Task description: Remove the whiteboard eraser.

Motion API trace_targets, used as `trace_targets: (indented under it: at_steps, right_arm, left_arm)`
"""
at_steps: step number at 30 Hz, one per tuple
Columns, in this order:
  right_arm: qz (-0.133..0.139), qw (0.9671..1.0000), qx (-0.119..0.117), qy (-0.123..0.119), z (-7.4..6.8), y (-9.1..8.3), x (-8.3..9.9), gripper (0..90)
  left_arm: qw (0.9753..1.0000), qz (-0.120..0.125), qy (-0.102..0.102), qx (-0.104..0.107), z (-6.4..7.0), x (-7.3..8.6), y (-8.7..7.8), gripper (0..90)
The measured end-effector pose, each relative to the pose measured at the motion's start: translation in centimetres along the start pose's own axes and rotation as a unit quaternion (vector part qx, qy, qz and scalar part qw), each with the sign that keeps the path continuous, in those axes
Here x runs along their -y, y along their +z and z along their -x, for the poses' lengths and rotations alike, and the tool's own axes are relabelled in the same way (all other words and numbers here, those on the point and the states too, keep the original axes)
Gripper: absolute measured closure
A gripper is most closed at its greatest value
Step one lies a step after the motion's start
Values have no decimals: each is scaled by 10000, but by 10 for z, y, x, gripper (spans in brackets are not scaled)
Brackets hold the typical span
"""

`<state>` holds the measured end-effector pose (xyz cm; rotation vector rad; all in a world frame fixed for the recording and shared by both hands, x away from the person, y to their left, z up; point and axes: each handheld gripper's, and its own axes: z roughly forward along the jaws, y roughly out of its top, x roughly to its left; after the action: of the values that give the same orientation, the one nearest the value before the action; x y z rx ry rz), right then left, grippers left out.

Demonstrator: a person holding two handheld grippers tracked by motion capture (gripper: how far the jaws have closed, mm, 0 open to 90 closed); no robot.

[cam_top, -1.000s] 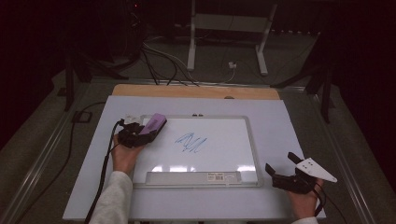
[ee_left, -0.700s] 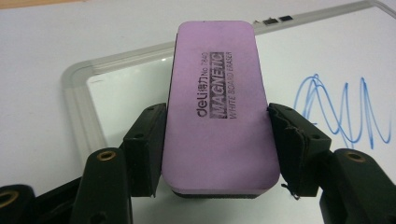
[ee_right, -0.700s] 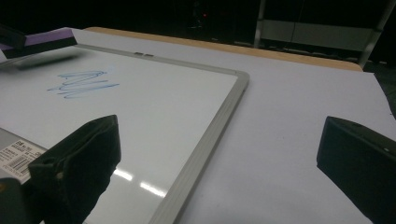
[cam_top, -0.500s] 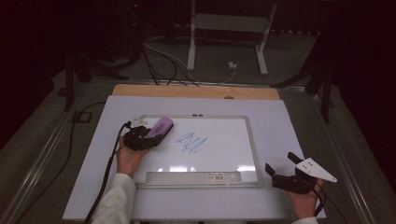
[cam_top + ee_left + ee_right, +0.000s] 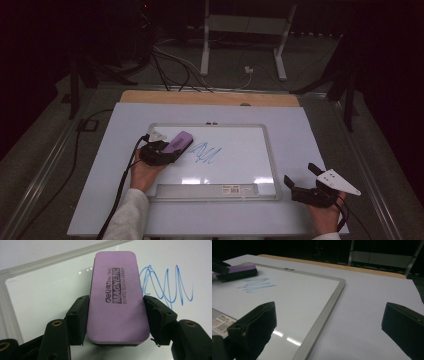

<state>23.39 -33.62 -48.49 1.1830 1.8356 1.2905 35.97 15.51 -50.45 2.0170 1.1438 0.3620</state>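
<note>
Since a second ago my left gripper (image 5: pixel 167 150) has carried the purple eraser (image 5: pixel 117 292) rightward across the whiteboard (image 5: pixel 240 165), its far end now just beside the blue scribble (image 5: pixel 166 286). I judge the eraser light and rigid-backed with a soft wiping face; the jaws clamp its long sides near the near end, a sound hold. My right gripper (image 5: pixel 305 182) rests spread wide off the board's right corner.

purple eraser (image 5: pixel 178 141) in left gripper (image 5: pixel 159 151) on whiteboard (image 5: pixel 240 150), just beside blue scribble (image 5: pixel 205 153)
</note>
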Motion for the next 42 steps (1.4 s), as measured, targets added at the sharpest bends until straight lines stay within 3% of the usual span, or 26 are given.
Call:
trace_targets:
  at_steps: [8,11,14,27,29,36,42]
  right_arm:
    - [-2,10000,0,-1,0,0,0,0]
    - [-6,10000,0,-2,0,0,0,0]
    - [-8,10000,3,-8,0,0,0,0]
    - [-10,10000,-1,-1,1,0,0,0]
    - [-14,10000,-5,-2,0,0,0,0]
    - [-14,10000,-9,-6,0,0,0,0]
    - [-20,10000,-16,-2,0,1,0,0]
  left_arm:
    - [9999,-57,153,27,8,3,4,411]
    - [10000,-62,52,-29,7,1,6,294]
    - [10000,-17,-15,-42,6,-4,8,260]
    - [9997,-131,-208,-46,8,-21,28,339]
    - [9997,-191,-130,-107,10,-22,29,409]
    - [9992,-327,-5,-245,15,-25,29,417]
    - [9987,-418,200,-198,24,-24,26,418]
